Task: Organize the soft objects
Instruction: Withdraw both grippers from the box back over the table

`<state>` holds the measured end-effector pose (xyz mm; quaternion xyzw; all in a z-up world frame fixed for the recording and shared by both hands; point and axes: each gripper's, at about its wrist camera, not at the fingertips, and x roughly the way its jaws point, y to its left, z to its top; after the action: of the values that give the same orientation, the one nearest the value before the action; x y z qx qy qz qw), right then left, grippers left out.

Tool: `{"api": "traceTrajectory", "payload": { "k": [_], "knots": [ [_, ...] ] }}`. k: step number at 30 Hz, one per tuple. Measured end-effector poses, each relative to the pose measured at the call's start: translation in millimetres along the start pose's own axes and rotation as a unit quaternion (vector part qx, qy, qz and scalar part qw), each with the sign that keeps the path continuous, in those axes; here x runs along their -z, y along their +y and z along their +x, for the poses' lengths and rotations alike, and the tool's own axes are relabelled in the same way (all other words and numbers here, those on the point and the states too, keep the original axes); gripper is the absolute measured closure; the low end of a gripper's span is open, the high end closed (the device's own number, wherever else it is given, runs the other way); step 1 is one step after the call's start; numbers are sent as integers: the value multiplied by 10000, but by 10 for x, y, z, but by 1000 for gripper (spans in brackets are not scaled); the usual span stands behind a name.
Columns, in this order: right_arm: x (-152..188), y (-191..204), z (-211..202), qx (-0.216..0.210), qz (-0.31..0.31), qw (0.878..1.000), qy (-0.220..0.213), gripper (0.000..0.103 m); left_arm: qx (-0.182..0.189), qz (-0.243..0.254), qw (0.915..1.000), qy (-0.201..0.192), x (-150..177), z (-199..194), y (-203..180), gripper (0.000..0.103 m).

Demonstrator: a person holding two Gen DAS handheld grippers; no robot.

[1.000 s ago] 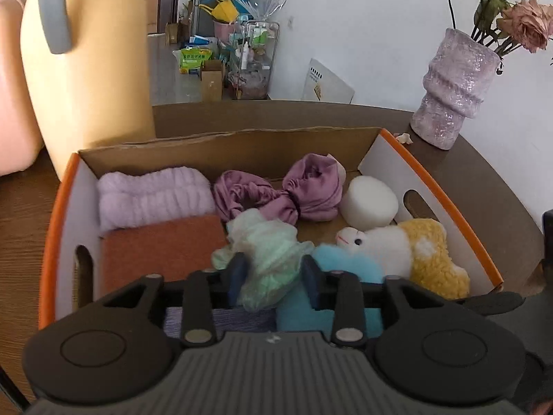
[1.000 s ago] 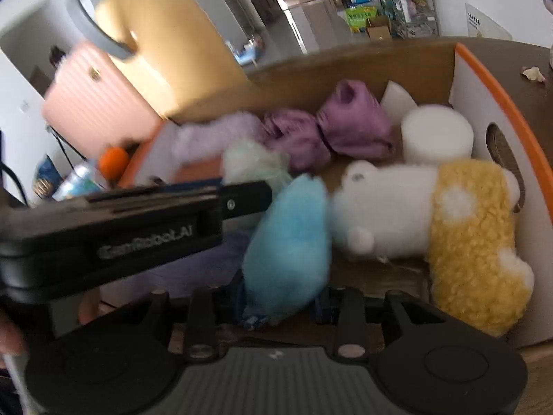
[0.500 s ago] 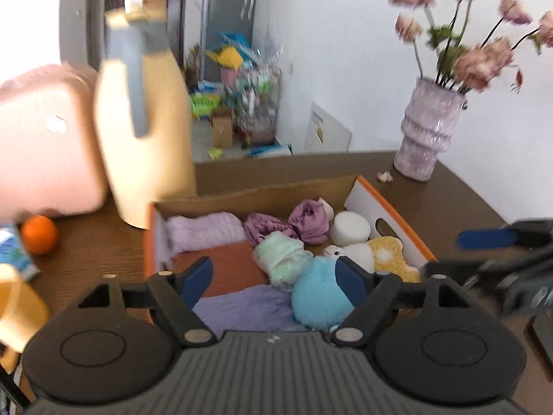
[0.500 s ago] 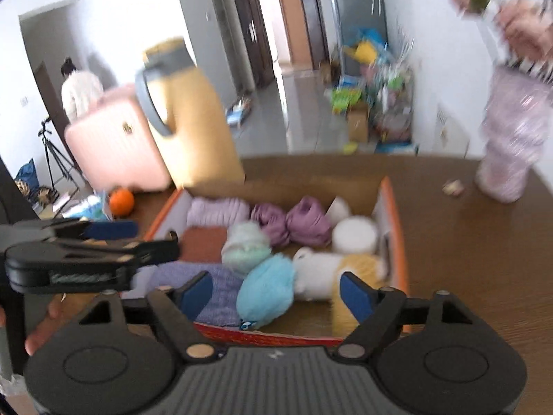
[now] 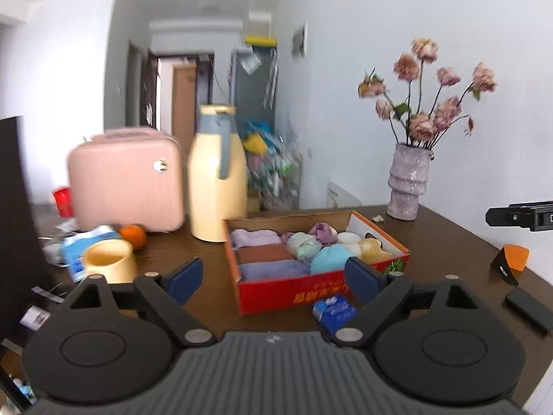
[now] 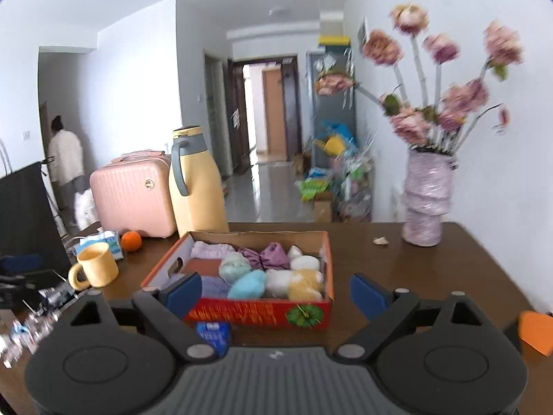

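Dark wooden table (image 6: 397, 263); white-walled room, hallway behind. Red box (image 6: 255, 311) of soft items beyond both tongs: left tongs (image 5: 273, 276) and right tongs (image 6: 276, 292) opening, nothing between.

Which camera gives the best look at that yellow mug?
The right wrist view: the mug shows whole there, handle and all, beside the orange. In the left wrist view the mug is blurred, its handle unseen and its base cut off by the gripper.

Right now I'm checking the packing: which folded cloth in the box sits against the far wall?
The pale lilac fluffy cloth, at the box's back wall; the rust-orange cloth and the purple-blue cloth lie nearer.
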<state>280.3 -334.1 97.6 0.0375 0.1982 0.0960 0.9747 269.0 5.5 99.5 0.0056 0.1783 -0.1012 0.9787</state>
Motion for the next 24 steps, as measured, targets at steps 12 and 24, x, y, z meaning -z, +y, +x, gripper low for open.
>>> {"api": "traceTrajectory", "payload": {
  "k": [12,24],
  "knots": [
    [1574,690,-1217,-312,-73,9980,-549,3,-214,99,9996,-163,1310,-1323,-187,4],
    [1796,877,-1207,-315,-232,9991,-161,3,237,264,9994,45,1401,-1216,-373,4]
  ]
}}
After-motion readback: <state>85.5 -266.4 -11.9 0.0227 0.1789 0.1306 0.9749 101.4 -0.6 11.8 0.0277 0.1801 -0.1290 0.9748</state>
